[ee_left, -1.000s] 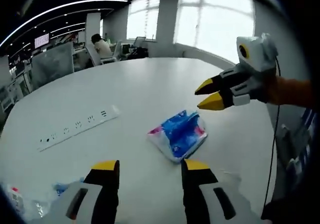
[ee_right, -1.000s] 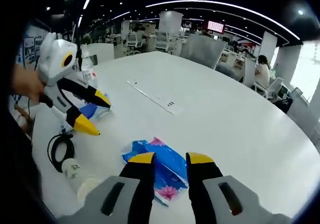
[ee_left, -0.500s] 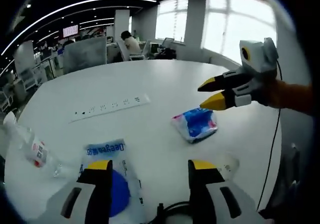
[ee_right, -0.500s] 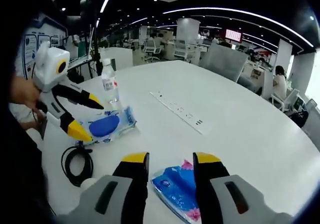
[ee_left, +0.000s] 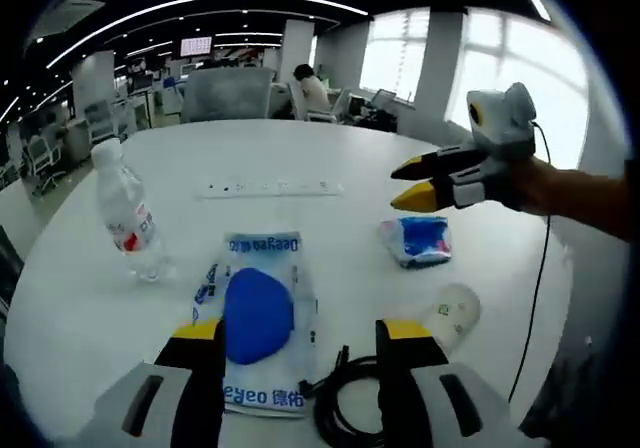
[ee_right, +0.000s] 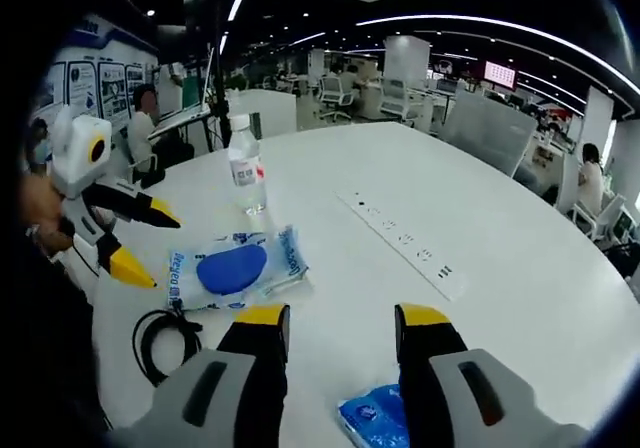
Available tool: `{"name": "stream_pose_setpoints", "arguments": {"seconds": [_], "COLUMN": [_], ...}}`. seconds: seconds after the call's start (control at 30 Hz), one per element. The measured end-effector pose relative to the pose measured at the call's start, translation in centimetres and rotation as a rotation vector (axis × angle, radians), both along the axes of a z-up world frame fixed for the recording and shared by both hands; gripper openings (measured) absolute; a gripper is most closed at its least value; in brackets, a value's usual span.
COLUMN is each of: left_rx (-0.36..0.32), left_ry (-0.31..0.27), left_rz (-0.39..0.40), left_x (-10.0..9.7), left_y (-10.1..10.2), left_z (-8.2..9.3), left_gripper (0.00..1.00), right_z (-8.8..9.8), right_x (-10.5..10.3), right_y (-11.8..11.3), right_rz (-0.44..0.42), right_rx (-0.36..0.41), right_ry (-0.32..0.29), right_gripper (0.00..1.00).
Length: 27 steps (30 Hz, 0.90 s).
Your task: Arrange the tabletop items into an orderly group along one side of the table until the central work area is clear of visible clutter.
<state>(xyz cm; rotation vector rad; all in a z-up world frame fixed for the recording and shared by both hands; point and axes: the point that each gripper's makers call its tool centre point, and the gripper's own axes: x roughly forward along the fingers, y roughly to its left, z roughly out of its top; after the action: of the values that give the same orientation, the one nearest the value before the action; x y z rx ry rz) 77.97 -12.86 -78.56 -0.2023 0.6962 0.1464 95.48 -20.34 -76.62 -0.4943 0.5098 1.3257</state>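
Note:
A wipes pack with a round blue label (ee_left: 258, 313) lies flat just ahead of my left gripper (ee_left: 300, 333), which is open and holds nothing. A clear water bottle (ee_left: 125, 213) stands upright to its left. A blue tissue pack (ee_left: 420, 240) lies further right, under the open right gripper (ee_left: 408, 185). In the right gripper view, my right gripper (ee_right: 340, 320) is open above the tissue pack (ee_right: 375, 423). The wipes pack (ee_right: 235, 268) and the bottle (ee_right: 245, 173) sit beyond it, with the left gripper (ee_right: 150, 246) open at the left.
A long white power strip (ee_left: 270, 186) (ee_right: 405, 243) is set into the round white table (ee_left: 330, 153). A coiled black cable (ee_left: 350, 413) (ee_right: 160, 343) lies near the table edge. A small white container (ee_left: 450, 313) lies on its side. Office desks and a seated person are beyond.
Both views have swung and pulled back, so the wipes pack, bottle and cable now show. The tissue pack lies where it was. Both grippers stay open and empty.

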Motion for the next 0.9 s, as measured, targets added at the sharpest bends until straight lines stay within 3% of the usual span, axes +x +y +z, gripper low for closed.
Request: {"name": "stream_pose_setpoints", "arguments": {"seconds": [0.17,0.23,0.3,0.5,0.9], "left_rx": [-0.005,-0.068,-0.079,-0.153,-0.219], "left_ry": [-0.01,-0.024,-0.036,0.022,0.041], "left_rz": [0.046,0.098,0.108,0.169,0.258], "left_x": [-1.6,-2.2,-2.8,-5.0,-6.2], "left_y": [0.1,-0.1,-0.1,-0.4,0.3], "left_z": [-0.5,-0.6,-1.1,-3.4,-6.6], "left_gripper": [0.56,0.54,0.51,0.49,0.41], "right_z": [-0.5,-0.6,-1.0,-2.4,-4.9], "right_x": [-0.3,-0.4,-0.5,-0.8,-1.6], "right_y": [1.5,2.2,2.5,4.2,6.8], "right_rz": [0.032,0.043,0.047,0.075,0.108], "right_rx": [-0.001,-0.002,-0.006,-0.026,-0.058], "right_ry": [0.004,0.009,0.018,0.036,0.056], "right_gripper": [0.42,0.43,0.44,0.44,0.38]}}
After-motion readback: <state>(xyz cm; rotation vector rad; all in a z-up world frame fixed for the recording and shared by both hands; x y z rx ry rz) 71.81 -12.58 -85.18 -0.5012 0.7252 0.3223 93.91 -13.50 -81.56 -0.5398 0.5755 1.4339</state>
